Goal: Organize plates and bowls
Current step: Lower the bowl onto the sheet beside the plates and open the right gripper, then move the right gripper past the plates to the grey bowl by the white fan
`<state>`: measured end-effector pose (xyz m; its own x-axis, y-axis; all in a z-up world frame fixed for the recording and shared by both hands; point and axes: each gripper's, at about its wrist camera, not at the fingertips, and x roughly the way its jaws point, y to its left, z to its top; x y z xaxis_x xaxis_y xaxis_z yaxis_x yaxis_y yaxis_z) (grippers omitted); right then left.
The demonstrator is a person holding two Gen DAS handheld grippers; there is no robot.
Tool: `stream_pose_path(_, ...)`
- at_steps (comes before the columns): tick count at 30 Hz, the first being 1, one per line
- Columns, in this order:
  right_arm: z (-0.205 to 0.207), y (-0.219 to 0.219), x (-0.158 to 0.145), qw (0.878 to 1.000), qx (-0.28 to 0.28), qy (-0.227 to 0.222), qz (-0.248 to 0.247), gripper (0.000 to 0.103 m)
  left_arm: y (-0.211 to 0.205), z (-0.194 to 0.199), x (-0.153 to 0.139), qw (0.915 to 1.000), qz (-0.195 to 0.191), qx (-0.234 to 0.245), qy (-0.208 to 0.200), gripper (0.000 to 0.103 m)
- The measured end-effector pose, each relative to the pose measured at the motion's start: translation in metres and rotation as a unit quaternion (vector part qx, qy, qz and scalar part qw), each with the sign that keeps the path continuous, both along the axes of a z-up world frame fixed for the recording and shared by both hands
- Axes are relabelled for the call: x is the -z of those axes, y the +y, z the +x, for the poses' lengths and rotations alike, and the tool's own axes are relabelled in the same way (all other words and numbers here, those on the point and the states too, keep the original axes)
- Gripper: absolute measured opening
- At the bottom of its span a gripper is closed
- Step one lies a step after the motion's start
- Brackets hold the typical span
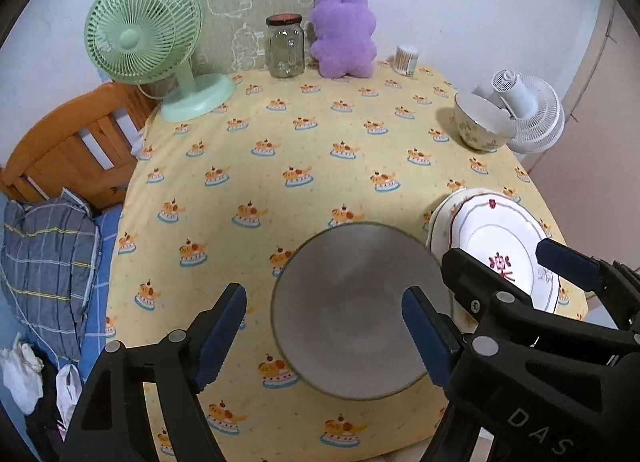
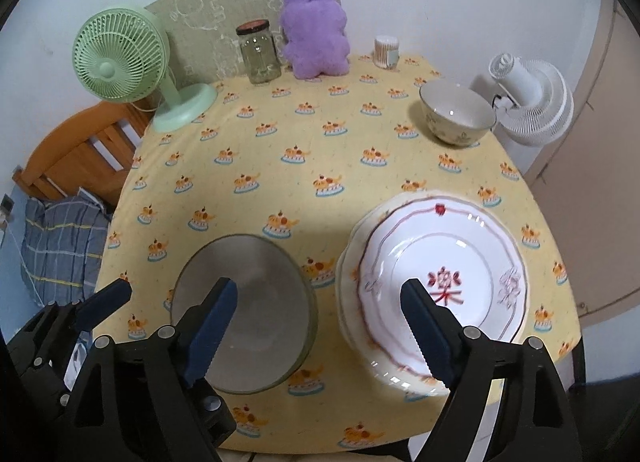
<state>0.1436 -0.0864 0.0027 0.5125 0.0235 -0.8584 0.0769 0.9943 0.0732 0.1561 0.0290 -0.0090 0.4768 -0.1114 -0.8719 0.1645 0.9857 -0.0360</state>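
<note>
Plates (image 2: 440, 282): two stacked at the table's (image 1: 280, 166) near right edge. Grey bowl (image 1: 360, 314) beside them at the near edge; patterned bowl (image 2: 456, 114) alone at the far right edge, likely awaiting nesting. Left gripper (image 1: 324, 338) and right gripper (image 2: 320, 326): jaws apart, empty.

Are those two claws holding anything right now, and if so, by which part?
Nothing is held. The left gripper and right gripper are both open above the grey bowl and plates, touching neither.

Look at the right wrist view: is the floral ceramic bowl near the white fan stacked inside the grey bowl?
No, the floral ceramic bowl stands alone by the white fan, far from the grey bowl at the table's near edge.
</note>
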Motion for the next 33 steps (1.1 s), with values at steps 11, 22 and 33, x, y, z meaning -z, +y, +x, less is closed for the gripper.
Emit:
stream_pose_path(11, 0.024, -0.051, -0.015, 0.999, -0.038, 0.008, -0.006, 0.086, -0.048, 0.014, -0.011, 0.9992, -0.007, -0.039, 0.009, 0.082)
stream_pose_path(22, 0.056, -0.121, -0.017, 0.998, -0.055, 0.019, 0.001, 0.086, -0.115, 0.04, -0.014, 0.9982, 0.005, -0.059, 0.002, 0.081)
stream_pose_path(33, 0.1, -0.192, -0.013, 0.997, -0.071, 0.009, -0.002, 0.086, -0.187, 0.081, -0.011, 0.9971, 0.006, -0.076, -0.008, 0.075)
